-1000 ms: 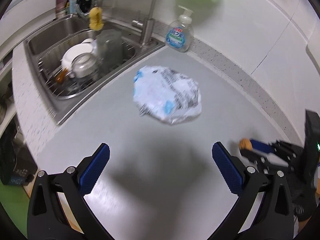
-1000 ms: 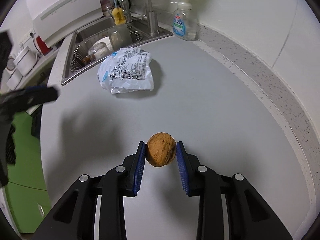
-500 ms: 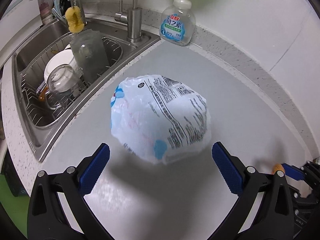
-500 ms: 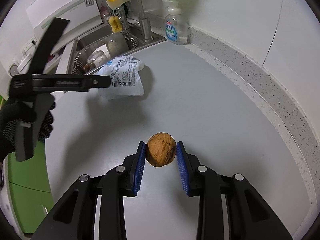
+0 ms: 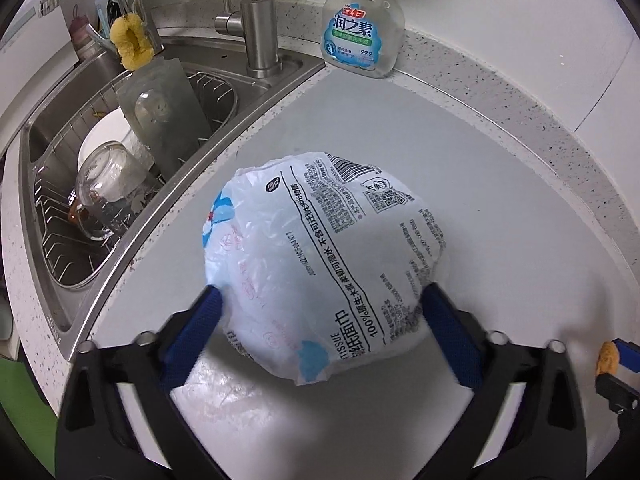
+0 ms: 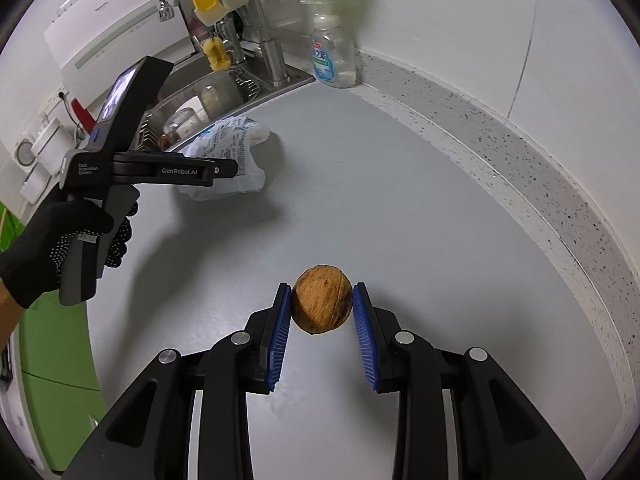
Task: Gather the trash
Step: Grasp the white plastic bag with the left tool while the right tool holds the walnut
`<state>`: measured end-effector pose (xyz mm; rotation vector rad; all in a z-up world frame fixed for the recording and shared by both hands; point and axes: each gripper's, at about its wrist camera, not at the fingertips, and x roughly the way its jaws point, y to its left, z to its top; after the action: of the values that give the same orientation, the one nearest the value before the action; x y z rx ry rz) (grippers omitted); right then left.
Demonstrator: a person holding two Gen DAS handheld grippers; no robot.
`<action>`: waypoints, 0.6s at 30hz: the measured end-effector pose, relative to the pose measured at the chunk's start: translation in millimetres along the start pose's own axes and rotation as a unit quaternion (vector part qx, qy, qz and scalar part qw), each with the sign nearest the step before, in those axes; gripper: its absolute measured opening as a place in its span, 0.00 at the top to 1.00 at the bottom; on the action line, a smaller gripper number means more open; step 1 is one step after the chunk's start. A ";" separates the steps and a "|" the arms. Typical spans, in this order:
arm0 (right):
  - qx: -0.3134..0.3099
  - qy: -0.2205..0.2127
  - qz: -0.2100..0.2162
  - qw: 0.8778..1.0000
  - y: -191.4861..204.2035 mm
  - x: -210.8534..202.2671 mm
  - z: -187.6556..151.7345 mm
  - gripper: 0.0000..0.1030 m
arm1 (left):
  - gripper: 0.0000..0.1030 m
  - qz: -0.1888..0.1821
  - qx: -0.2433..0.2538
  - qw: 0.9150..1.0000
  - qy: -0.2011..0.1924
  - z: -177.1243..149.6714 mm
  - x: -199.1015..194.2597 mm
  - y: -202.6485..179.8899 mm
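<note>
On the grey countertop (image 5: 500, 184) lies a crumpled white tissue wrapper (image 5: 320, 264), printed with black text and blue patches, near the steel rim of the sink (image 5: 168, 200) on its left. The left gripper (image 5: 320, 312) has come around it: the wrapper bulges between the two blue pads (image 5: 192, 332), whose tips sit right at its left and right edges, and the jaws are closing on it, though whether they press it yet cannot be told. From the right wrist view the same gripper (image 6: 224, 168) is seen side-on at the far left, held in a black-gloved hand (image 6: 60, 244), its black finger crossing in front of the wrapper (image 6: 236, 148). The right gripper (image 6: 322, 308) is clamped on a brown walnut (image 6: 322, 304), which is pinched between the blue pads near their tips and sits above the counter (image 6: 400, 200), well apart from the wrapper and nearer the camera. A sliver of that walnut (image 5: 608, 358) and gripper shows at the right edge of the left wrist view. In the sink a wire rack (image 5: 64, 240) holds an upturned glass (image 5: 108, 192), a white plate (image 5: 104, 136) and a translucent container (image 5: 164, 120). A steel tap base (image 5: 260, 36) stands on the sink's far corner, and a clear soap bottle (image 5: 362, 28) with a blue label stands just right of it against the speckled backsplash (image 5: 500, 92).
</note>
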<state>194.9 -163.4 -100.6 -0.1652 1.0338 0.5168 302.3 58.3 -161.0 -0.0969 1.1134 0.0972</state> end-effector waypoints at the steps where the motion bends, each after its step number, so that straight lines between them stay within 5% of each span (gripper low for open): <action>1: 0.001 0.000 0.000 1.000 -0.7 -0.6 -0.6 0.70 | 0.25 -0.002 0.003 1.000 0.001 0.6 0.3 -1.3; 2: 0.002 -0.001 -0.001 1.000 -1.1 -0.7 -0.8 0.70 | 0.39 -0.004 0.005 1.000 0.003 0.5 0.8 -2.6; 8: 0.000 -0.004 0.001 1.000 5.1 -2.0 -0.5 0.70 | 0.74 -0.014 0.018 1.000 -0.004 -3.2 -9.2 -12.5; 18: -0.024 -0.017 0.011 1.000 38.9 -13.8 0.7 0.70 | 0.78 -0.018 0.021 0.999 -0.044 -45.5 -71.1 -0.7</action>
<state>171.0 -133.9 -84.3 -0.1862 0.9919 0.5630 230.7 49.8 -117.1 -0.0755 1.0239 0.0450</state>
